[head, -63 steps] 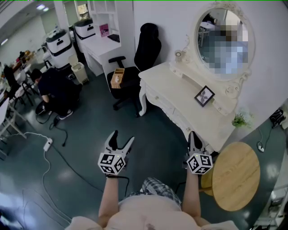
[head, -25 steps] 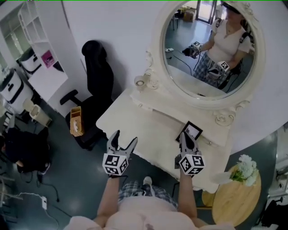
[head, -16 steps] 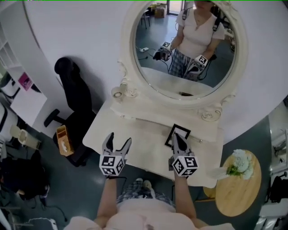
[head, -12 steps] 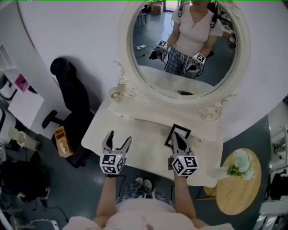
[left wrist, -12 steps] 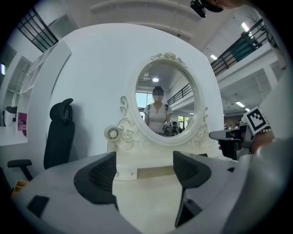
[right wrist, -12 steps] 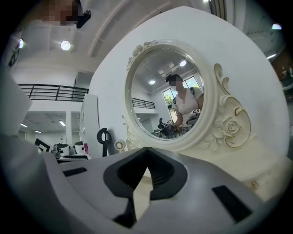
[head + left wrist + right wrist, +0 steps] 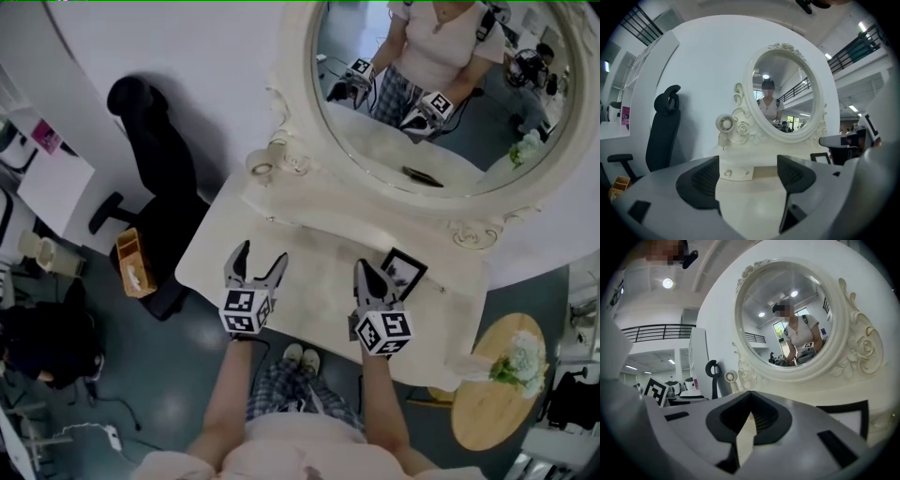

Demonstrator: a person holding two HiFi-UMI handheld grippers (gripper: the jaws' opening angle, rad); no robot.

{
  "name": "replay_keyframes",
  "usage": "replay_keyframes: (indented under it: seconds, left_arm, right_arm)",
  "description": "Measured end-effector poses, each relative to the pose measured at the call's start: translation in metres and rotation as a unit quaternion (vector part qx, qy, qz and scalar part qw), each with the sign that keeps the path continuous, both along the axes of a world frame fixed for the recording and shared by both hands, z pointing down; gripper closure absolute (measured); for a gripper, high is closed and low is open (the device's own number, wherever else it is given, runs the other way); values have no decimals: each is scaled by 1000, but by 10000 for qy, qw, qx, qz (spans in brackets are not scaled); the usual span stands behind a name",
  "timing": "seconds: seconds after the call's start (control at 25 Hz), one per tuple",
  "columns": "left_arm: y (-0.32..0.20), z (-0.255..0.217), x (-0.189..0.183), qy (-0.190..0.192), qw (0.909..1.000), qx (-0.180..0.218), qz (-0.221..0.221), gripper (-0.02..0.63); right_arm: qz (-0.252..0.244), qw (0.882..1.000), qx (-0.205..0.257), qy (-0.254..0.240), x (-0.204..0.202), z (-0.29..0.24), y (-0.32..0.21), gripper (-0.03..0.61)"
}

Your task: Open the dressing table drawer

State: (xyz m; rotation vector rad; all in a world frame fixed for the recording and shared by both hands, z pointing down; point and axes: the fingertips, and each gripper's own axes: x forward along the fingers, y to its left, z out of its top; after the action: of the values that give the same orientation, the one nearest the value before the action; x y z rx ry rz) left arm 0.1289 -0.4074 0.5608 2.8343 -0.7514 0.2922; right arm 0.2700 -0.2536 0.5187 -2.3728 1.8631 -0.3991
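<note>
The white dressing table [image 7: 309, 291] stands under its oval mirror [image 7: 441, 94]. Both grippers hover over the front part of the table top. My left gripper [image 7: 261, 255] is open and holds nothing. In the left gripper view, a small drawer front [image 7: 737, 173] with a crystal knob [image 7: 727, 174] shows between its fingers, on the back ledge and well ahead of them. My right gripper [image 7: 364, 269] is shut with nothing in it, its jaws [image 7: 749, 399] meeting at the tips. A black picture frame [image 7: 404, 272] stands just right of it. The table's front drawers are hidden below the top.
A small round fan-like ornament [image 7: 261, 167] sits on the ledge's left end. A black office chair [image 7: 155, 122] with a wooden box [image 7: 134, 265] stands left of the table. A round wooden side table [image 7: 492, 408] with flowers [image 7: 518, 361] is at the right.
The person has walked up to the dressing table and both grippers now hang over its top instead of the floor. The left gripper stays open, the right shut.
</note>
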Motion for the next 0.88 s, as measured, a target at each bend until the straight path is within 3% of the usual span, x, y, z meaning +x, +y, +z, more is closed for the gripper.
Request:
replay_keyframes:
  seconds: [0.28,0.68,0.8,0.88]
  left_arm:
    - [-47,61,11,-402,9987,-293,-63,241]
    - [-92,112,43,-985,9932,-613,-21,247]
    - [-97,122,49,-1265,9900,-622,15,337]
    - [-101,127,53,-1401,9878,-678,22,357]
  right_arm:
    - [-623,9976,-281,-116,-31,52,-64,563]
    - [-876,9938,-662,-158,-43,90,-110,563]
    - [-882,9935,-700,-162,-42,92,-110,563]
    - [-859,9935,-722,-205,-40,94,-108,563]
